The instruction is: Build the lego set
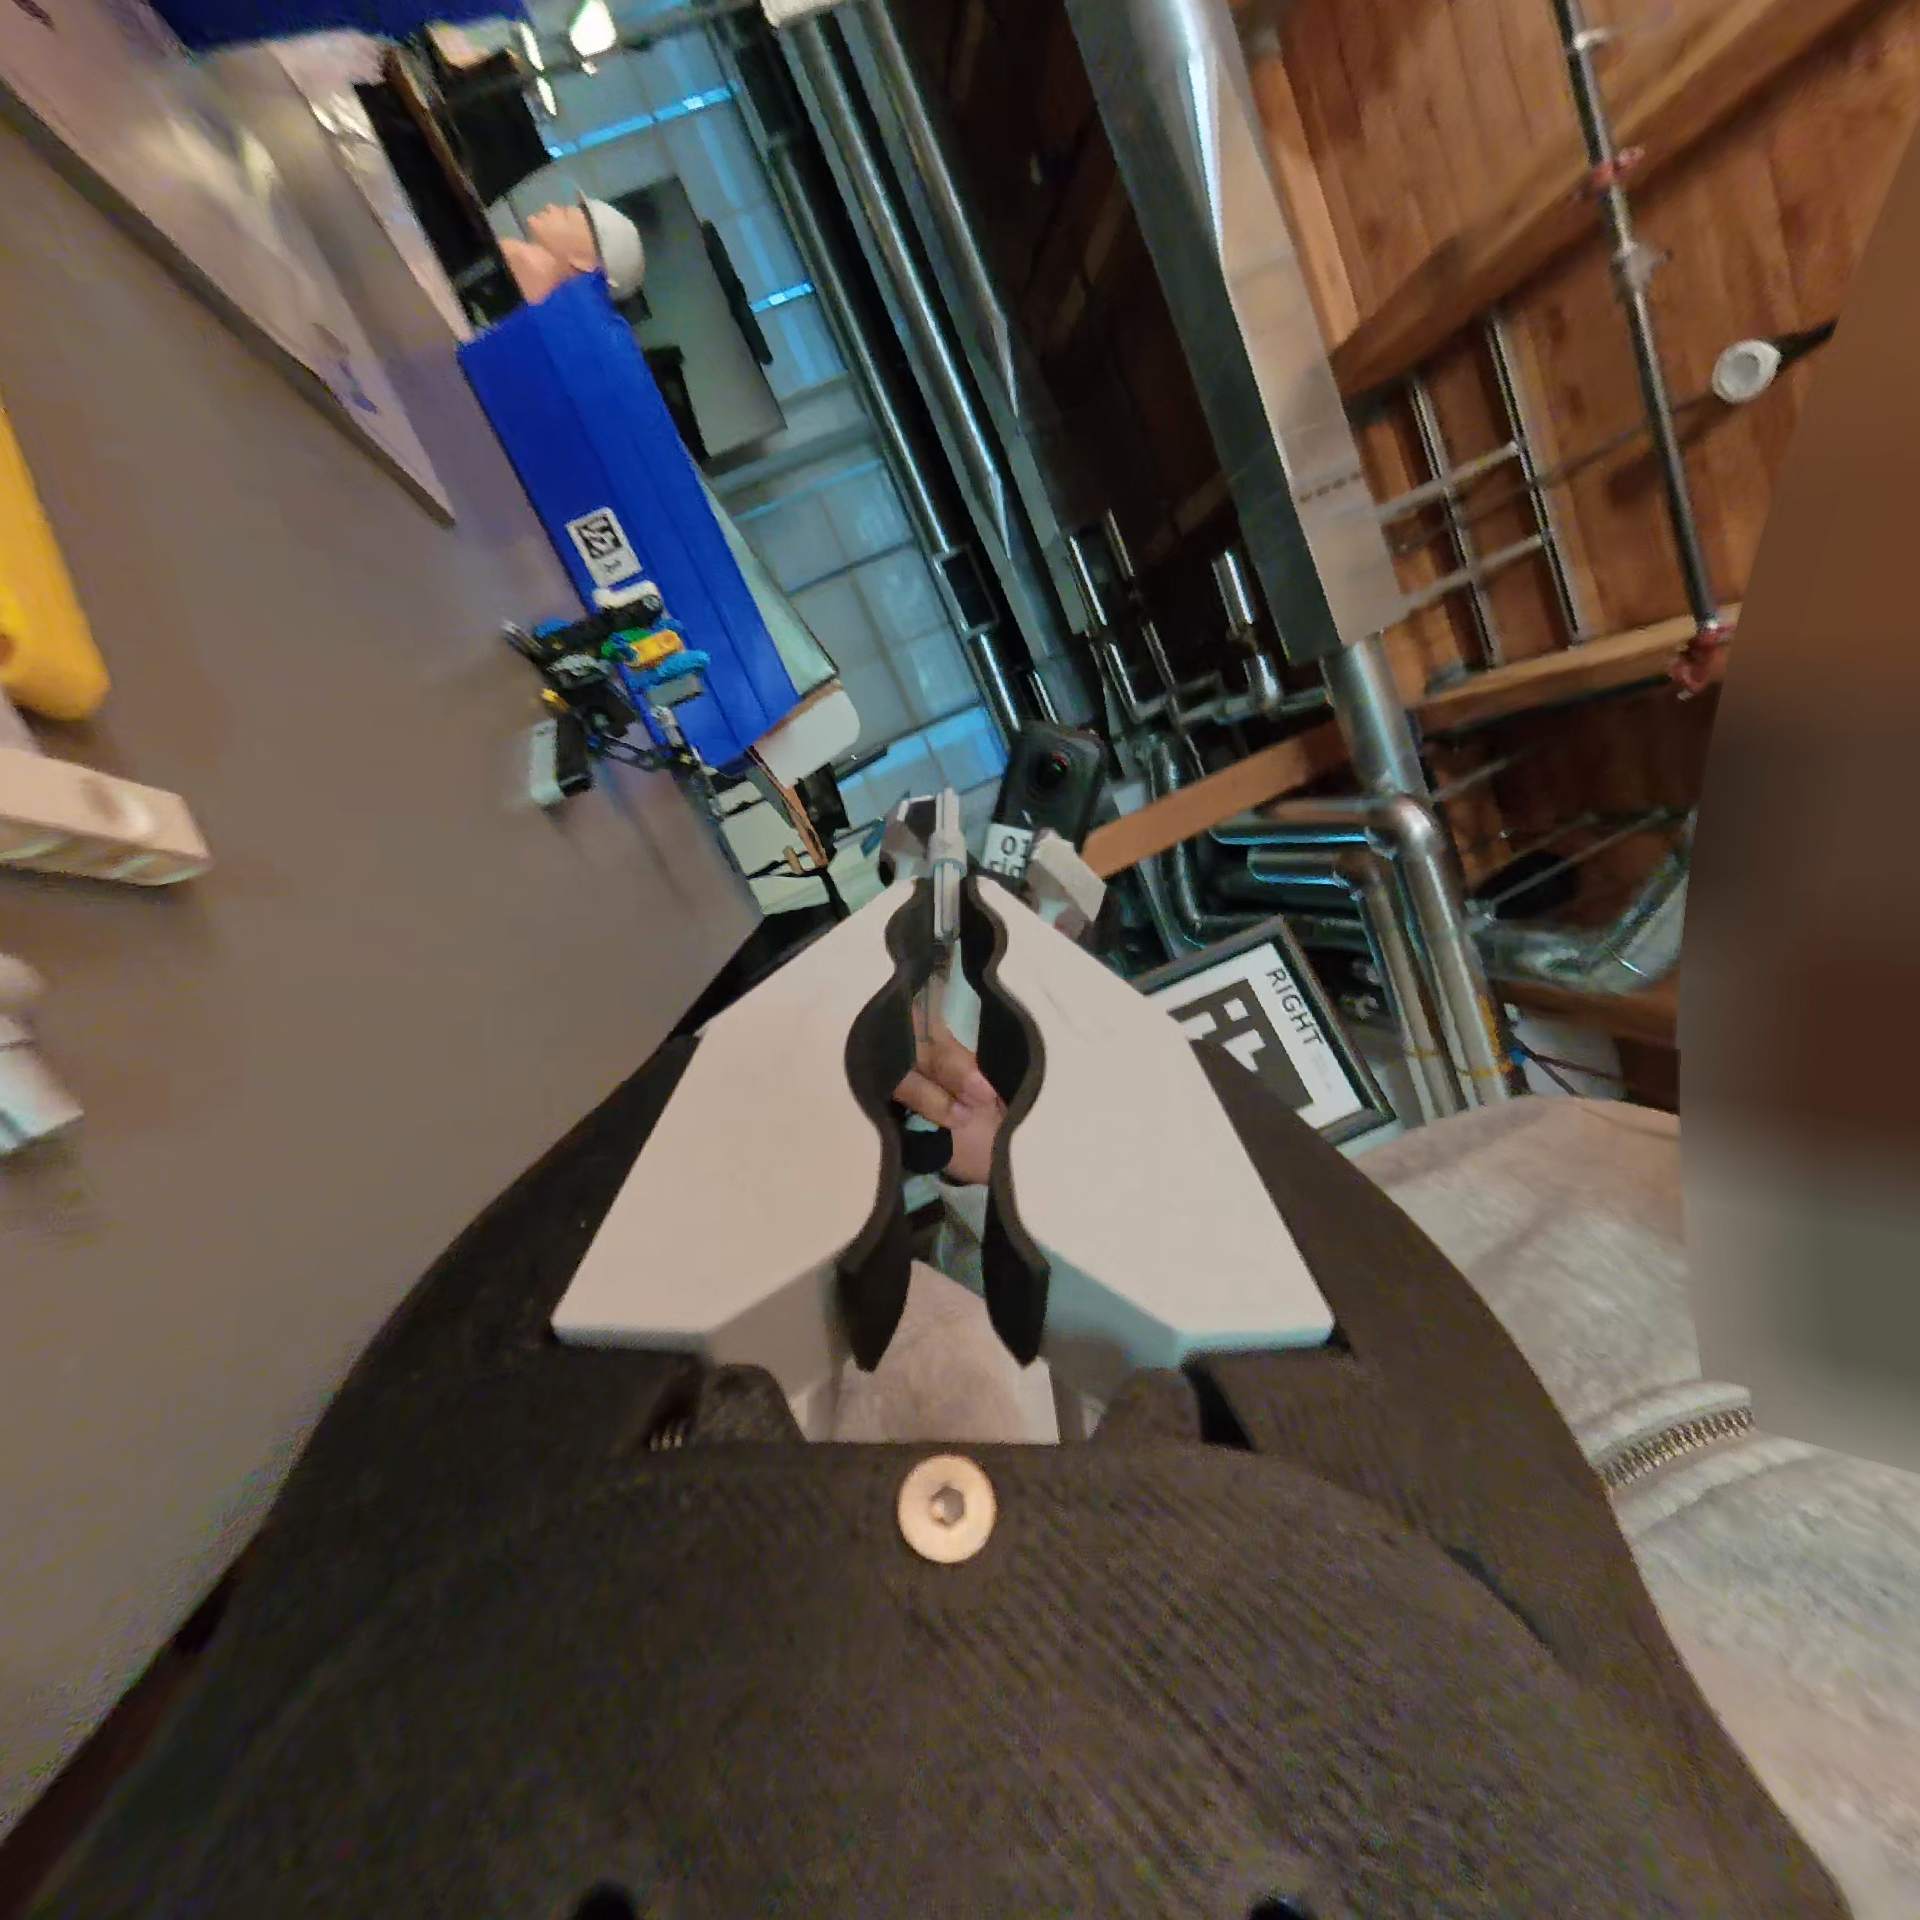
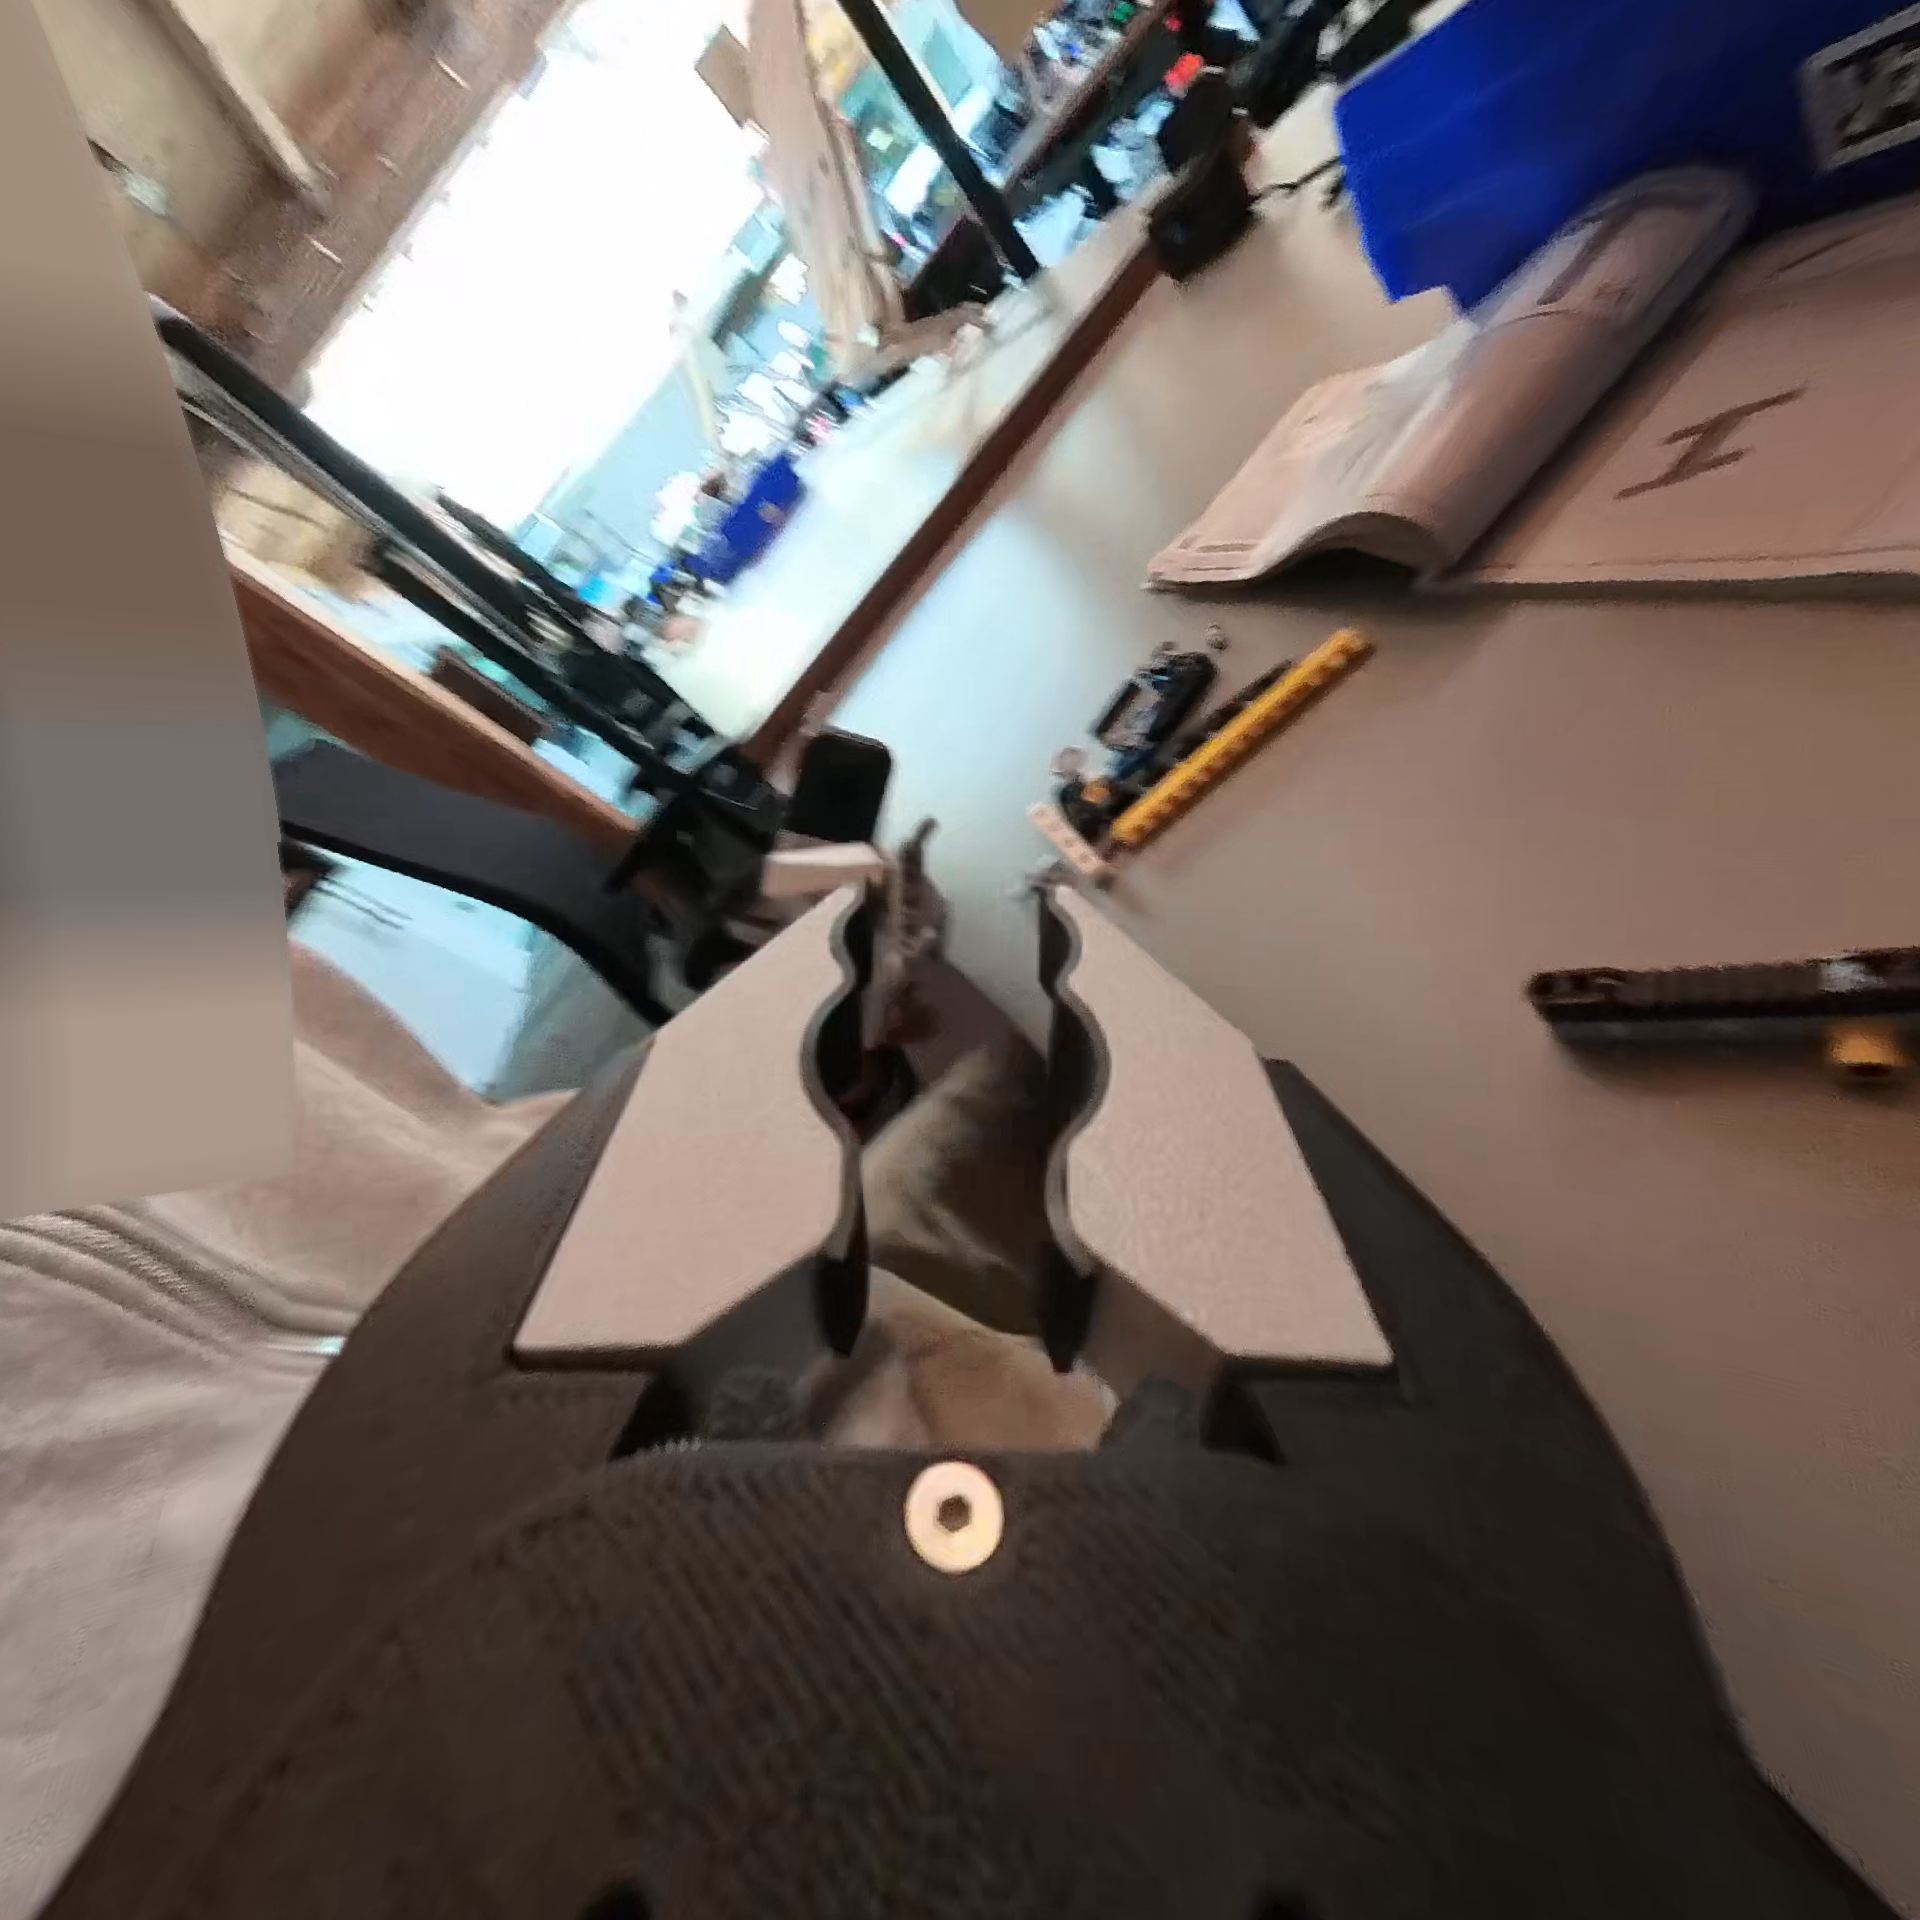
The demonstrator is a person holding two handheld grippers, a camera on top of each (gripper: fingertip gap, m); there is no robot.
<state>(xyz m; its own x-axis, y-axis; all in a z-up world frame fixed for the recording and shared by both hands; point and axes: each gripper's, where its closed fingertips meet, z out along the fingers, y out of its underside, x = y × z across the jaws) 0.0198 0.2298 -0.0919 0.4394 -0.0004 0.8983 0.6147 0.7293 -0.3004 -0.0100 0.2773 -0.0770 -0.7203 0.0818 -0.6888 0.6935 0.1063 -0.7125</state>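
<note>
My left gripper point(image 1: 951, 899) is shut on a thin light grey lego piece point(image 1: 945, 842) that sticks out past the fingertips, held in the air off the table edge. My right gripper point(image 2: 951, 904) is open and empty, facing the left gripper point(image 2: 821, 868) close up; the held piece point(image 2: 914, 914) shows blurred just beyond my left fingertip. The right gripper point(image 1: 1065, 883) also shows just behind the piece in the left wrist view. A partly built lego assembly point(image 1: 613, 665) stands on the grey table point(image 1: 343, 727). A yellow beam point(image 2: 1236, 738) and a black beam point(image 2: 1725, 1008) lie on the table.
An open instruction booklet point(image 2: 1455, 468) and a blue box point(image 2: 1558, 135) sit at the table's far side. Small loose lego parts point(image 2: 1143, 707) lie beside the yellow beam. A yellow object point(image 1: 42, 582) and a white box point(image 1: 94, 831) rest on the table. A person's grey sleeve point(image 1: 1662, 1351) is close. One gripper's finger ends stand about 7 cm off the other's.
</note>
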